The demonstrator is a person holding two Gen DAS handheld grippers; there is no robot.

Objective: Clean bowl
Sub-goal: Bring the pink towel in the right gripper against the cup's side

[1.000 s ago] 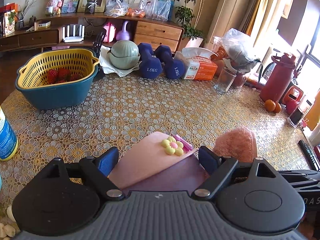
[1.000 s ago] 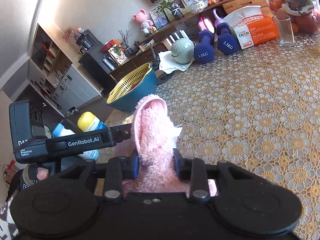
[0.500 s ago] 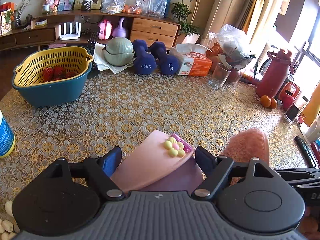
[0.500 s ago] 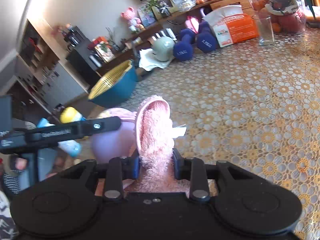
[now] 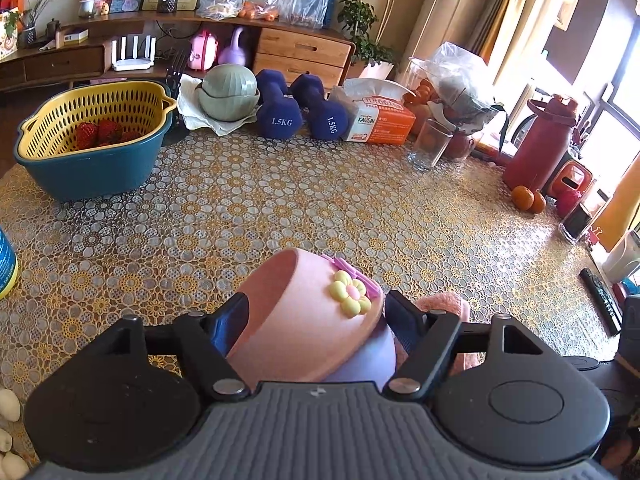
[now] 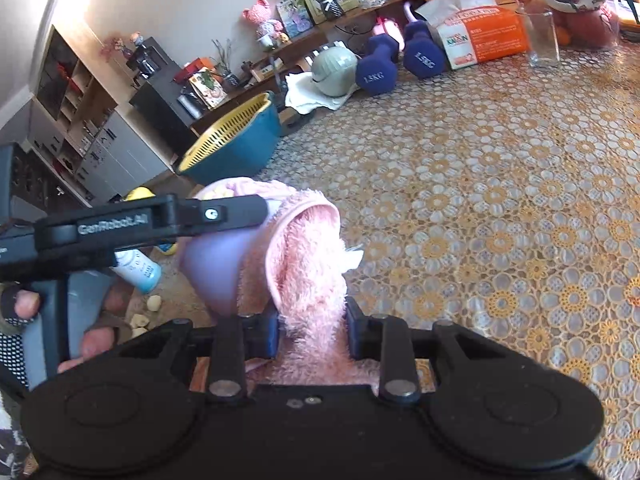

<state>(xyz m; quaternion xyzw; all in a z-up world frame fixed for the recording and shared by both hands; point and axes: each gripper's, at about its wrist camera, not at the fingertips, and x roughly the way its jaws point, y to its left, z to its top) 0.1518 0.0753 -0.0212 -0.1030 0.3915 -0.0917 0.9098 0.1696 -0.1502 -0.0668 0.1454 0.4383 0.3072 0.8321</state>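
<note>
A pink bowl (image 5: 296, 320) with a lilac underside and a yellow flower ornament is tilted on its side above the table, and my left gripper (image 5: 314, 320) is shut on it. My right gripper (image 6: 312, 330) is shut on a fluffy pink cloth (image 6: 308, 256). From the right wrist view the cloth presses against the lilac bowl (image 6: 212, 268), just below the left gripper's black arm. The cloth (image 5: 444, 306) peeks out to the right of the bowl in the left wrist view.
Along the table's far side stand a teal basin with a yellow strainer (image 5: 96, 136) of strawberries, green bowls (image 5: 228, 92), two blue dumbbells (image 5: 296, 110), a tissue box (image 5: 380, 120), a glass (image 5: 430, 144) and a red bottle (image 5: 540, 146). A hand (image 6: 96, 340) holds the left gripper's handle.
The bowl has been lifted and turned more upright in my left gripper. The cloth has come in against the bowl's right side.
</note>
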